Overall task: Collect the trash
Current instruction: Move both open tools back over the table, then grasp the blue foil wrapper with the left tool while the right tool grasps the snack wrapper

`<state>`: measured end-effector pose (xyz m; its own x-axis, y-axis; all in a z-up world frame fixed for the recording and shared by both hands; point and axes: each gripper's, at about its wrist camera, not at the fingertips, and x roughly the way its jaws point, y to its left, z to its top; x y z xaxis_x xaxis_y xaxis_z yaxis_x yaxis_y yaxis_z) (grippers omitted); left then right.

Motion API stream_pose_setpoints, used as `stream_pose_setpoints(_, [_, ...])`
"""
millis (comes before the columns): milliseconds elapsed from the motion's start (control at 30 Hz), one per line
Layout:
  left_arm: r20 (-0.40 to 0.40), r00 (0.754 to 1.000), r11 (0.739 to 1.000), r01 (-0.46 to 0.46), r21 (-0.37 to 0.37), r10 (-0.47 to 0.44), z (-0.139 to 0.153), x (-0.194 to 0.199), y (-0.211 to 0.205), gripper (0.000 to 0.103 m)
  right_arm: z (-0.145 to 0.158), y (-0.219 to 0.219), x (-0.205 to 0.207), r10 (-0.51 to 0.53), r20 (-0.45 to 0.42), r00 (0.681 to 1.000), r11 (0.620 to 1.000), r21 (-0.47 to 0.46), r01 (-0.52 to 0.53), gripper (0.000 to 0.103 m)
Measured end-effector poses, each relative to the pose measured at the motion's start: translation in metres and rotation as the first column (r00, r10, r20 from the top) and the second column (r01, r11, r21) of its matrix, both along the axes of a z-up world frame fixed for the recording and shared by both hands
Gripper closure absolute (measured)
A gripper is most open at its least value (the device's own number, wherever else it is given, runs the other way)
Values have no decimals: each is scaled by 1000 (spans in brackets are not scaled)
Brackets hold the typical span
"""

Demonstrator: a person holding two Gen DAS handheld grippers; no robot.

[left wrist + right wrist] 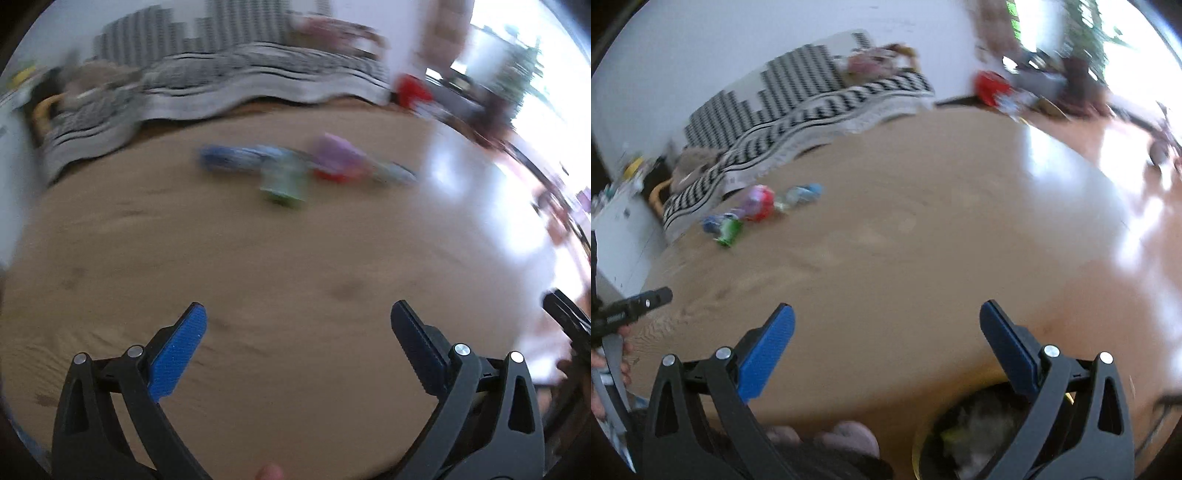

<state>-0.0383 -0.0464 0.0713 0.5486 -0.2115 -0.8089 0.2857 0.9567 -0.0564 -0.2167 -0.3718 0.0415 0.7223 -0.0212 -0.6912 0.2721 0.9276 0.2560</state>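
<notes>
- Tan wooden desk, motion-blurred in both views; striped black-and-white blanket draped along its far edge, bright window glare to the right.
- Trash cluster sits at the far side of the desk near the blanket: blue wrapper, green can-like item, purple-and-red packet, pale bluish piece. Well apart from both tongs.
- Left tongs: fingers spread apart, nothing between them.
- Right tongs: also spread apart, nothing held; a dark bin-like container shows just below them, contents unclear.
- Judgement: items look light and crinkly; wrappers likely soft and slippery, so pinch mid-body. Take the green can across its sides; it may roll or dent.
</notes>
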Motion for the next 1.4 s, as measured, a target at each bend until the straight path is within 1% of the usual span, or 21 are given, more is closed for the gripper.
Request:
stream_pose_setpoints(33, [7, 999, 999, -37, -2, 37, 3, 17, 17, 6, 6, 12, 23, 24, 3, 1000, 1000, -20, -24, 6])
stream_pose_setpoints(100, [22, 997, 998, -69, 12, 69, 7, 42, 31, 6, 16, 34, 63, 65, 0, 998, 996, -59, -64, 6])
stream_pose_setpoints(167, [28, 996, 996, -81, 38, 80, 9, 70, 36, 6, 20, 57, 103, 80, -27, 996, 985, -152, -83, 6])
stream_pose_setpoints(233, [24, 997, 994, -75, 77, 74, 1, 102, 38, 6, 15, 70, 138, 77, -64, 995, 975, -205, -89, 6])
stream_pose_setpoints(300, [13, 998, 990, -58, 130, 57, -10, 127, 33, 6, 5, 79, 178, 95, -102, 990, 978, -178, -113, 6])
stream_pose_setpoints(367, [-4, 999, 985, -37, 168, 38, -21, 146, 28, 6, -6, 87, 205, 103, -150, 983, 974, -188, -130, 6])
stream_pose_setpoints(500, [-54, 998, 977, 48, 206, -38, -47, 164, 14, 6, -24, 101, 258, 128, -224, 966, 963, -206, -176, 6])
stream_pose_setpoints(633, [-67, 990, 958, 139, 253, -126, -65, 180, -1, 6, -44, 103, 295, 124, -289, 949, 967, -182, -181, 6])
stream_pose_setpoints(800, [-33, 982, 952, 189, 240, -186, -66, 196, -11, 6, -49, 100, 301, 131, -253, 959, 967, -182, -180, 5])
stream_pose_setpoints(833, [-26, 979, 947, 204, 247, -204, -66, 199, -14, 6, -50, 99, 302, 135, -239, 962, 966, -186, -182, 5])
stream_pose_setpoints(900, [-16, 971, 933, 232, 273, -237, -65, 201, -20, 6, -50, 97, 301, 123, -223, 967, 968, -190, -167, 5])
stream_pose_setpoints(1000, [-5, 952, 897, 289, 335, -305, -64, 203, -31, 6, -50, 95, 302, 103, -222, 970, 970, -192, -147, 5])
stream_pose_setpoints(1067, [22, 933, 856, 320, 405, -359, -64, 203, -42, 6, -49, 94, 300, 101, -228, 968, 971, -191, -146, 5])
stream_pose_setpoints(1100, [42, 915, 825, 340, 451, -400, -65, 202, -49, 6, -49, 94, 301, 106, -236, 966, 970, -188, -153, 5])
stream_pose_setpoints(1167, [67, 884, 774, 366, 516, -462, -66, 198, -59, 6, -48, 93, 299, 121, -241, 963, 968, -185, -167, 5])
stream_pose_setpoints(1200, [68, 875, 758, 373, 536, -479, -67, 198, -63, 6, -48, 93, 299, 127, -240, 962, 967, -185, -174, 5])
stream_pose_setpoints(1233, [59, 877, 755, 376, 537, -478, -67, 200, -66, 6, -48, 93, 298, 132, -238, 962, 967, -184, -178, 5])
stream_pose_setpoints(1267, [42, 886, 767, 375, 521, -462, -66, 204, -66, 6, -48, 93, 297, 137, -233, 963, 966, -185, -183, 5])
stream_pose_setpoints(1300, [20, 897, 785, 375, 494, -441, -66, 209, -65, 6, -48, 93, 295, 141, -229, 963, 965, -187, -186, 5])
stream_pose_setpoints(1333, [-7, 911, 812, 371, 450, -413, -65, 216, -61, 6, -48, 93, 294, 145, -225, 963, 964, -188, -189, 5])
stream_pose_setpoints(1400, [-46, 927, 855, 362, 370, -373, -66, 226, -53, 5, -48, 93, 294, 149, -226, 963, 963, -188, -193, 5])
